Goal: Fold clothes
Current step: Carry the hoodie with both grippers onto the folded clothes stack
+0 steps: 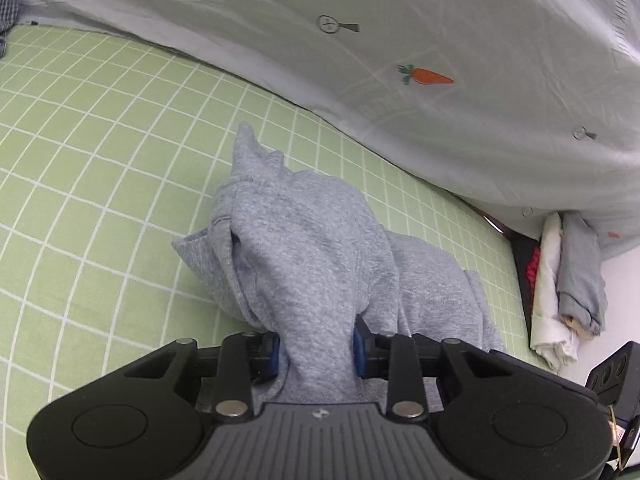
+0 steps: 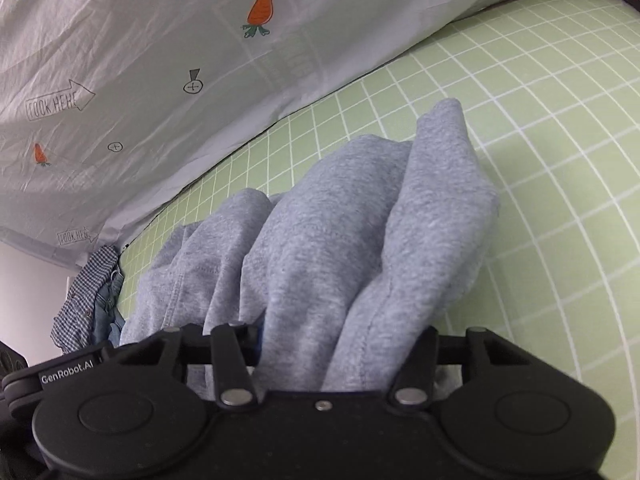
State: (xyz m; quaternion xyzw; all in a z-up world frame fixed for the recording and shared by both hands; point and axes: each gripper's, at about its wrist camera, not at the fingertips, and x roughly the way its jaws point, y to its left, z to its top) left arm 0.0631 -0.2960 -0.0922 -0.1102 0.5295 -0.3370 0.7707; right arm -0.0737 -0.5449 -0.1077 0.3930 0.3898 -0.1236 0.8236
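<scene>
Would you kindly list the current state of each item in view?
Left hand-held gripper: shut on grey sweatshirt.
Right hand-held gripper: shut on grey sweatshirt.
Grey sweatshirt: bunched, unfolded, lifted partly off green checked sheet.
Carrot-print duvet: crumpled alongside.

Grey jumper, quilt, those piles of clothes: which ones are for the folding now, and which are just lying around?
For the job:
grey jumper
left gripper
right gripper

Just lying about:
carrot quilt
green checked sheet
checked shirt
pile of clothes
</scene>
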